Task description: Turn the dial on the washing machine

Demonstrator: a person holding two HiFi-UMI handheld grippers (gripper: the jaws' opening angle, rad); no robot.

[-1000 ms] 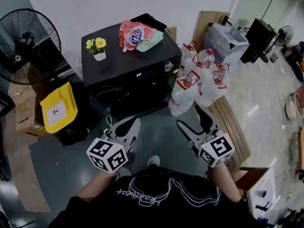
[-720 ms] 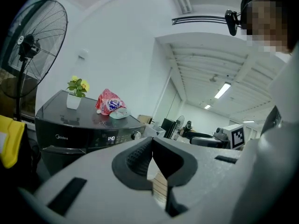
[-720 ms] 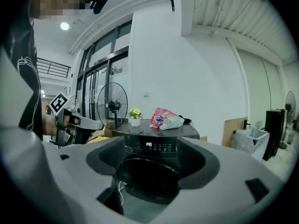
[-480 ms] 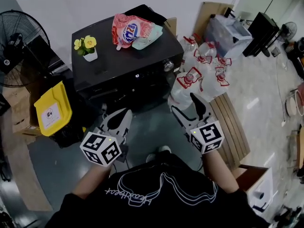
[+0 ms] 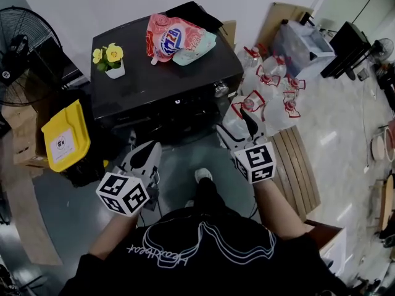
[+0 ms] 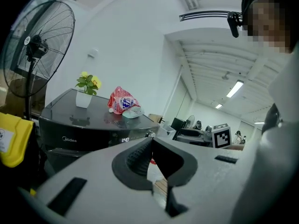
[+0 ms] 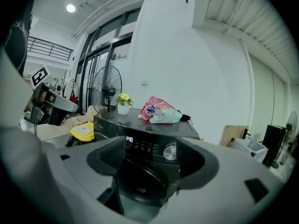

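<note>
The black washing machine [image 5: 154,79] stands against the wall, its silver dial [image 5: 221,90] at the right end of the front panel. My right gripper [image 5: 237,130] is open and empty, a short way in front of and below the dial. In the right gripper view the dial [image 7: 170,151] shows between the spread jaws, nearer the right one, beside the lit display [image 7: 130,139]. My left gripper [image 5: 145,154] hangs lower left before the machine's door. Its jaws [image 6: 152,141] meet at the tips with nothing between them.
A white flower pot [image 5: 111,63] and pink detergent pouches [image 5: 176,39] lie on the machine's top. Large water bottles [image 5: 265,91] crowd the floor right of the dial, with a wooden pallet [image 5: 299,165] beside them. A yellow-lidded bin [image 5: 62,137] and a fan [image 5: 24,54] stand at the left.
Both grippers moved forward toward the machine's front, the right one farther, from mid-floor to just below the dial. Its jaws stay spread. The left stays shut.
</note>
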